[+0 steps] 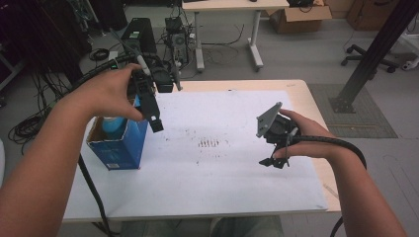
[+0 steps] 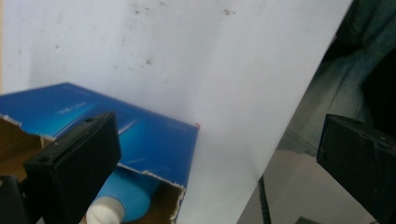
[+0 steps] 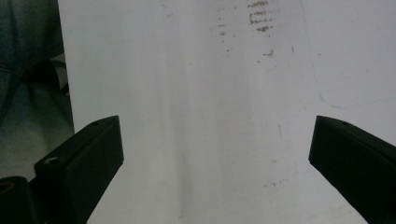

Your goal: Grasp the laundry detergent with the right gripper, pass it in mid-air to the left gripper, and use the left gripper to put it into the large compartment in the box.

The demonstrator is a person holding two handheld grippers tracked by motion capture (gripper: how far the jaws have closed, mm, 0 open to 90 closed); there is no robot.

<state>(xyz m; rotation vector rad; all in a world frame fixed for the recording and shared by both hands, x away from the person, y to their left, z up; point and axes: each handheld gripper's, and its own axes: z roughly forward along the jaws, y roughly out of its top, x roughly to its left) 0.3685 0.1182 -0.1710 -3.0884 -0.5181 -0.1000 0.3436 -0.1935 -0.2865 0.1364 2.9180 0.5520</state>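
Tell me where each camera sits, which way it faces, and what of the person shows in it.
High view: fixed above the person's side, facing forward and down on the white table; both forearms, the left gripper and right gripper show.
Left gripper view: rides the left gripper, facing down past its open jaws at the blue box and the bottle inside.
Right gripper view: rides the right gripper, facing down between open jaws at the brown marks.
Shared: high and left gripper views both show the blue box.
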